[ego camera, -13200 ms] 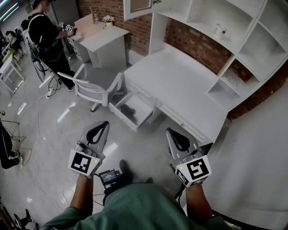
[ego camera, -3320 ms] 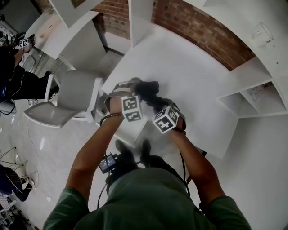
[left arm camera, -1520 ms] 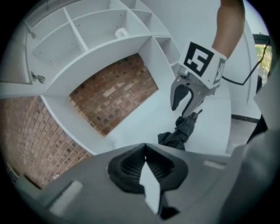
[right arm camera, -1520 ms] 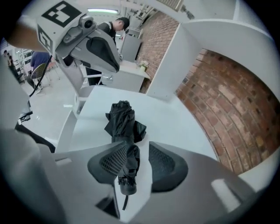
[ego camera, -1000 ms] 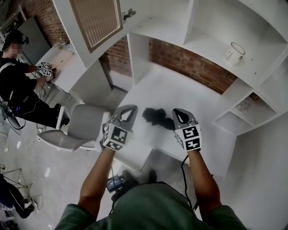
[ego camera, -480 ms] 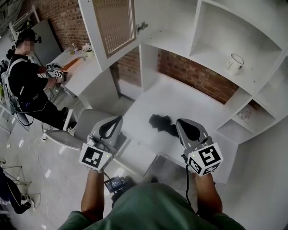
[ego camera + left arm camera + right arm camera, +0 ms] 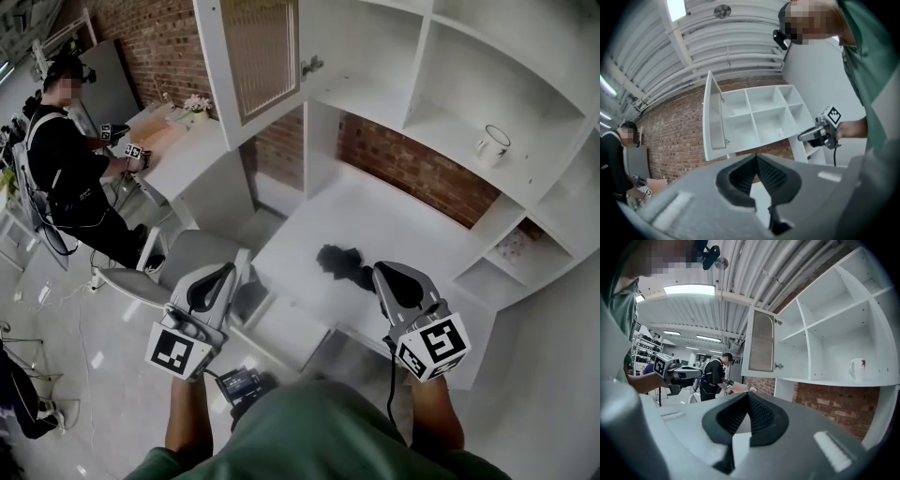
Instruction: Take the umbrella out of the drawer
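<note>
Desktop point(image 7: 403, 211) holds umbrella point(image 7: 336, 261) beyond left gripper point(image 7: 226, 272) and right gripper point(image 7: 384, 275); jaws pressed together, empty

Umbrella point(image 7: 342, 265) now lying on desk point(image 7: 412, 230), released.

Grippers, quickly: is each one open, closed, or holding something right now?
Left gripper: closed, holding nothing.
Right gripper: closed, holding nothing; the umbrella lies on the desk.
</note>
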{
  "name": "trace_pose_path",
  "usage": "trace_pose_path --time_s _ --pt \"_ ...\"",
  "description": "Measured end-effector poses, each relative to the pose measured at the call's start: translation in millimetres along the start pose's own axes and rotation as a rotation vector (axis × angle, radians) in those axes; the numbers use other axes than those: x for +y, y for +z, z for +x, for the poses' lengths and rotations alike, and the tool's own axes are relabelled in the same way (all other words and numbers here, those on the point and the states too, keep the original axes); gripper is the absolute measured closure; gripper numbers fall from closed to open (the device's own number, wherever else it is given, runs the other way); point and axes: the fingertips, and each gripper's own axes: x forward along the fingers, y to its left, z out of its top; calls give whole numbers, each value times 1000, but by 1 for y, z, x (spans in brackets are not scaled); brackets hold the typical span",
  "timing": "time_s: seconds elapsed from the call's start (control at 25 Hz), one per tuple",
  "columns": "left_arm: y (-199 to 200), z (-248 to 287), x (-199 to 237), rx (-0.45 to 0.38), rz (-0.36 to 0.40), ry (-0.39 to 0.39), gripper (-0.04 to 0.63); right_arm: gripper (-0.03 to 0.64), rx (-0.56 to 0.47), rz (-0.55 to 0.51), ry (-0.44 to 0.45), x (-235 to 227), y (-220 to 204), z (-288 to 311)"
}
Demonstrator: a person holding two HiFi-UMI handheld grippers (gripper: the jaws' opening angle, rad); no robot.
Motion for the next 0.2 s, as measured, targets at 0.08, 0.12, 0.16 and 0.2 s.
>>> trace_pose_path --time_s 0.08,0.12,0.16,0.2 --pt "0 -2 -1 0 -2 1 594 612 2 3 2 2 -1 0" --pt "0 -3 -1 1 -3 0 594 612 3 3 3 2 0 1" --pt "0 -4 -2 2 -2 0 594 612 4 3 4 3 0 1" --pt "0 -5 -2 3 -2 1 594 612 4 2 4 4 0 1"
